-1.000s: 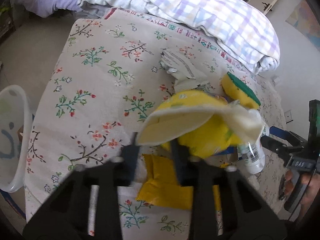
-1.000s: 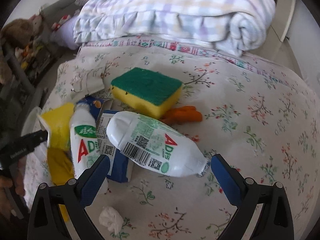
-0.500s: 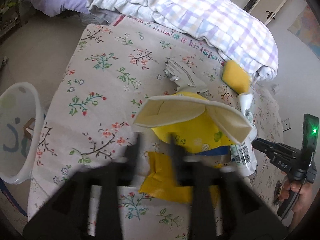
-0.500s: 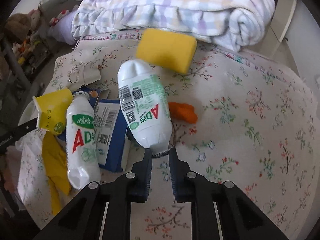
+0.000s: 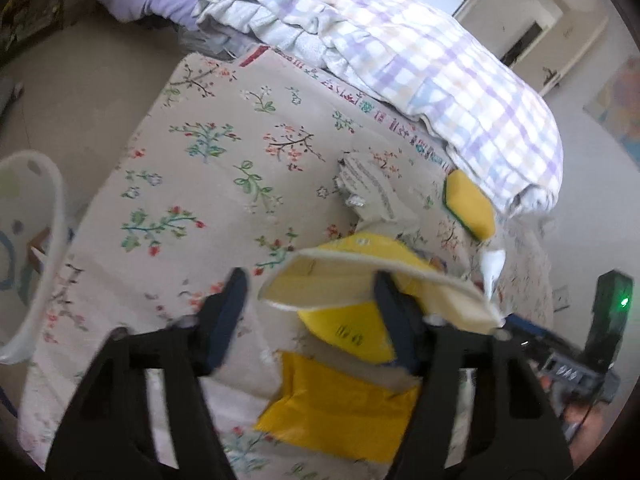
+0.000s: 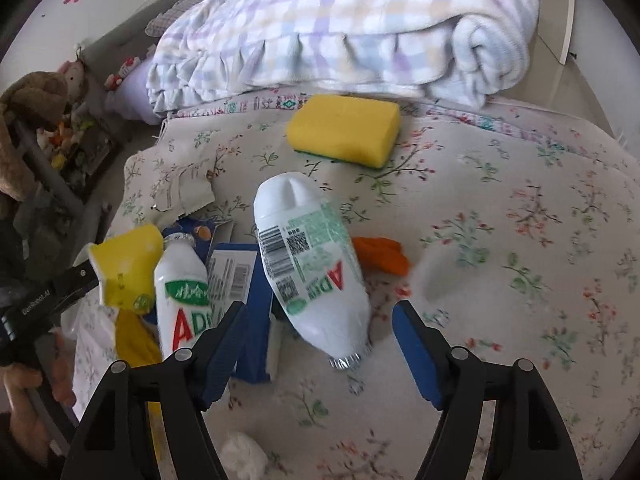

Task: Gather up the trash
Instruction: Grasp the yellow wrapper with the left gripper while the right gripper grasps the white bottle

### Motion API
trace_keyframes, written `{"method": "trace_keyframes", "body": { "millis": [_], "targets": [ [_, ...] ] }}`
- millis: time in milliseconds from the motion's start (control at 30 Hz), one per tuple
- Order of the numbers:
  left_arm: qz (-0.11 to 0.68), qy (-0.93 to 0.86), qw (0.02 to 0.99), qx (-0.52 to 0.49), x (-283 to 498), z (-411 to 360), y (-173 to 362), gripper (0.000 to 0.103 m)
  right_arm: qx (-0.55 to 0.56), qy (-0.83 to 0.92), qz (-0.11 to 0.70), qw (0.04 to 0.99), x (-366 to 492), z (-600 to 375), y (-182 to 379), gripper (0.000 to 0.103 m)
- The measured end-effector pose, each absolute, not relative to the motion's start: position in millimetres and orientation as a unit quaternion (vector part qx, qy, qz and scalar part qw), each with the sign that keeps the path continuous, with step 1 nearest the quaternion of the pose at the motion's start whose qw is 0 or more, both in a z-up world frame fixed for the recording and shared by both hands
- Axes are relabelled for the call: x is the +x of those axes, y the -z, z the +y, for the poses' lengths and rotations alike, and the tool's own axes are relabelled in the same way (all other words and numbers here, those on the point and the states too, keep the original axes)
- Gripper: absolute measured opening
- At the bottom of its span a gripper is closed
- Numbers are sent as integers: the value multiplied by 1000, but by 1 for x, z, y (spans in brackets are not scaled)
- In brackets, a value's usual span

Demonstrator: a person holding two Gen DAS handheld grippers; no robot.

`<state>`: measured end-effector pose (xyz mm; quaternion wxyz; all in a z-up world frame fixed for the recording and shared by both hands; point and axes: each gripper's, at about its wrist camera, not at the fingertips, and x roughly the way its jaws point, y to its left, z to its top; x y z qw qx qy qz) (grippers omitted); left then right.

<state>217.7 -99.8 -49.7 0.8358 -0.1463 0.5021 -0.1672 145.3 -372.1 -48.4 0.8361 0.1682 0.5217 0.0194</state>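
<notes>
1. Yellow paper cup [image 5: 352, 280], squashed, cream inside, lies at frame centre on the floral sheet [image 5: 208, 184].
2. Left gripper [image 5: 312, 304] angled down, jaws closing, cup rim between them, grip unclear.
3. Right gripper [image 6: 320, 320] angled down, jaws opening around a white bottle [image 6: 312, 264], pads apart from it.
4. Two white bottles, one sponge [image 6: 344, 130], one blue carton [image 6: 248, 300].

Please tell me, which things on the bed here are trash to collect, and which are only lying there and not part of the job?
Trash to collect:
- two white drink bottles
- yellow paper cup
- blue carton
- torn wrapper
- tissue ball
- orange scrap

Probably just lying about:
- yellow sponge
- checked blanket
- soft toys
- white basin, perhaps the bin
</notes>
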Motion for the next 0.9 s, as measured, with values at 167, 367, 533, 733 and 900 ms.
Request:
{"method": "trace_keyframes", "body": {
  "millis": [167,367,533,733,900],
  "targets": [
    [519,158,825,-159,222,-106,60,18,171,-24,524,834,157,-367,62,58],
    [515,154,830,-147,219,-108,50,12,164,-13,524,835,153,-371,57,52],
    [507,157,835,-147,214,-101,37,11,178,0,525,832,138,-385,44,50],
    [493,160,843,-145,208,-92,23,11,195,-3,516,834,121,-386,23,50],
    [481,164,849,-142,202,-84,10,11,202,-23,500,842,109,-374,2,50]
  ]
}}
